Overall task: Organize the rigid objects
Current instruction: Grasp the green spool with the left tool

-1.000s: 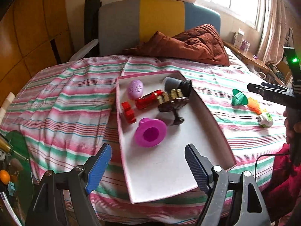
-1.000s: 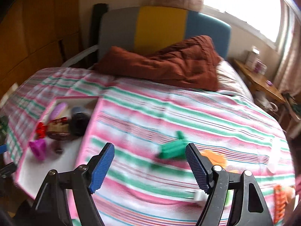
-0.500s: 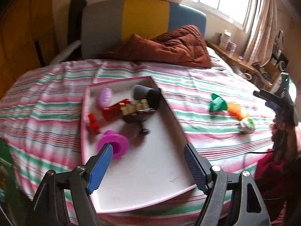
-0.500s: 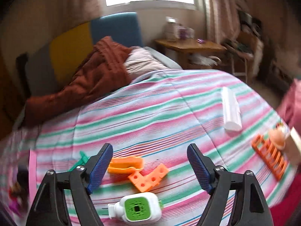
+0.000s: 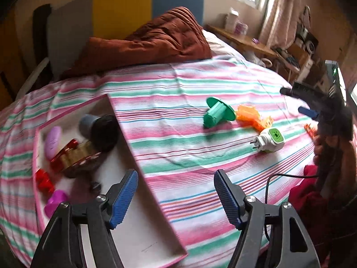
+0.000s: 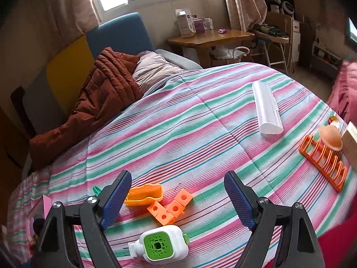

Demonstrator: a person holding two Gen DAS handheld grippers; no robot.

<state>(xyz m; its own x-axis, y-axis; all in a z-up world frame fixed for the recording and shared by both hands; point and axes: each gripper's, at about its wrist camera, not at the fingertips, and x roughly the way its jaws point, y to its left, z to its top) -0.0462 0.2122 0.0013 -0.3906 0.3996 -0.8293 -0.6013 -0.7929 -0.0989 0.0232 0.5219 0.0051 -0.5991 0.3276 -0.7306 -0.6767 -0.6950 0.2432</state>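
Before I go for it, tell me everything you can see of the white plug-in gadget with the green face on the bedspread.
The white plug-in gadget looks like glossy hard plastic, a rounded boxy body with a square green face perforated with small dark holes. Two metal plug pins stick out of one end. It lies on its side on the striped bedspread, green face tilted upward, just in front of the orange linked cubes; whether they touch I cannot tell. The open right hand-held gripper is above it, not gripping.
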